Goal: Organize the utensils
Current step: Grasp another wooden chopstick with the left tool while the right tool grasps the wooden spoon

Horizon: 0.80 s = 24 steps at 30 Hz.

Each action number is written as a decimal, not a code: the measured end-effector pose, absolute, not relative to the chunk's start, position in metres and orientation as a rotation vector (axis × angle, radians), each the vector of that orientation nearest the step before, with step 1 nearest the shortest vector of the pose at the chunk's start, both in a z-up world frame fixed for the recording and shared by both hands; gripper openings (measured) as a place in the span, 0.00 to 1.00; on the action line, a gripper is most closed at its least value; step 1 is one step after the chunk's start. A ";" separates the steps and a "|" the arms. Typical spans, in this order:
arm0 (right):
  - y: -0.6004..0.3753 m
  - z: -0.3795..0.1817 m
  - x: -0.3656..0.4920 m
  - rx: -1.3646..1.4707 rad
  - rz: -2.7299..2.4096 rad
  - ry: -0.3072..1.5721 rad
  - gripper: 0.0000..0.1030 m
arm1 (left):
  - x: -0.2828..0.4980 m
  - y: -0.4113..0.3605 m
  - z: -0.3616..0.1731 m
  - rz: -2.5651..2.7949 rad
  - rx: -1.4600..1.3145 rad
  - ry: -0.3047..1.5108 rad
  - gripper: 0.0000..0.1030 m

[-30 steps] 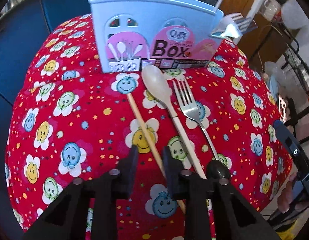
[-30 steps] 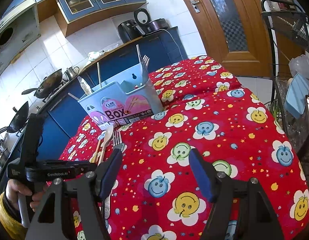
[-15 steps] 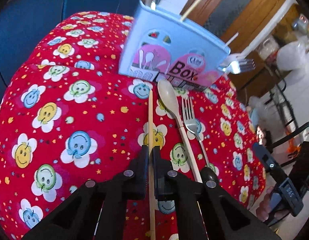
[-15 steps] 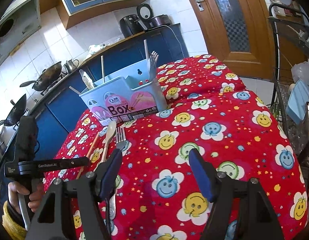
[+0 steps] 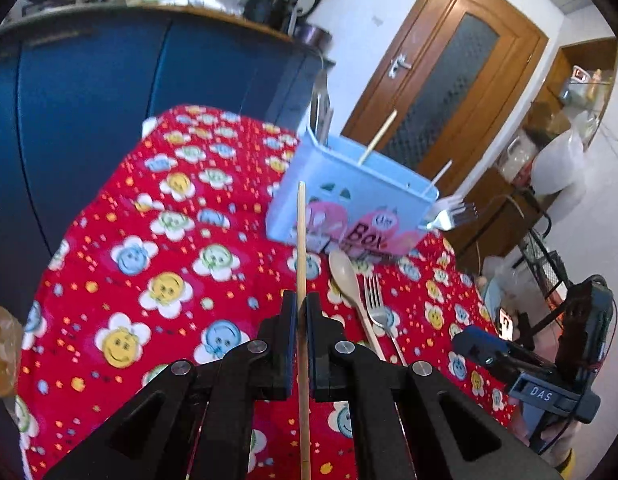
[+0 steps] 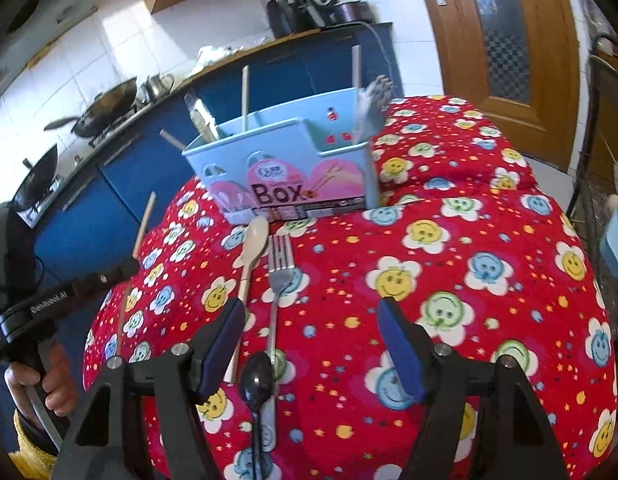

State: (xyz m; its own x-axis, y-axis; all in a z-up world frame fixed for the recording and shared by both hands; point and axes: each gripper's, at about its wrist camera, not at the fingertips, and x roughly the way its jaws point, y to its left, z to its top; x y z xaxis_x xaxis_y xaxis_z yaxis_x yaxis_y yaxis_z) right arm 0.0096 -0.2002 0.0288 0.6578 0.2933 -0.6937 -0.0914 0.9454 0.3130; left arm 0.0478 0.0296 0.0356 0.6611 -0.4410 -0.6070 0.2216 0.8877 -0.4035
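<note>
My left gripper (image 5: 301,305) is shut on a wooden chopstick (image 5: 301,240), held above the red flowered tablecloth (image 5: 165,288) with its tip pointing up toward the light blue utensil box (image 5: 349,200). A wooden spoon (image 5: 344,276) and a metal fork (image 5: 375,300) lie side by side in front of the box. In the right wrist view my right gripper (image 6: 309,320) hangs open over the cloth, just right of the fork (image 6: 281,264), the wooden spoon (image 6: 255,244) and a black spoon (image 6: 257,376). The box (image 6: 289,176) holds several upright utensils.
Blue kitchen cabinets (image 5: 89,100) run behind the table, with woks (image 6: 105,108) on the stove. A wooden door (image 6: 505,32) stands at the back right and a wire rack (image 5: 545,264) beside the table. A hand (image 6: 41,376) grips the left tool.
The left gripper closed on the chopstick and lifted it off the cloth, swinging left and tilting up. The right gripper, still open, came nearer to the fork and spoons.
</note>
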 end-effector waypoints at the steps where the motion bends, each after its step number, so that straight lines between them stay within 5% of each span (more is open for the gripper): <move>1: -0.196 0.029 0.012 0.256 0.232 0.840 0.69 | 0.047 0.031 0.037 -0.380 -0.306 0.744 0.04; 6: -0.177 0.030 0.025 0.209 0.283 0.894 0.69 | 0.041 0.037 0.045 -0.370 -0.298 0.679 0.04; 16: -0.134 0.019 0.060 0.124 0.371 1.032 0.43 | 0.033 0.052 0.051 -0.348 -0.302 0.605 0.04; 24: -0.116 0.009 0.088 0.039 0.360 1.123 0.38 | 0.032 0.057 0.051 -0.344 -0.307 0.577 0.04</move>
State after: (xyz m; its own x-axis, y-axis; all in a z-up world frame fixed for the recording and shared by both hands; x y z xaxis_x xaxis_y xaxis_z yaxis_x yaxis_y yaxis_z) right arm 0.0884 -0.1162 0.0094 0.3816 0.3010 -0.8739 -0.2625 0.9418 0.2098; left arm 0.0322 0.0572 0.0506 0.7844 -0.3981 -0.4757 0.2286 0.8984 -0.3750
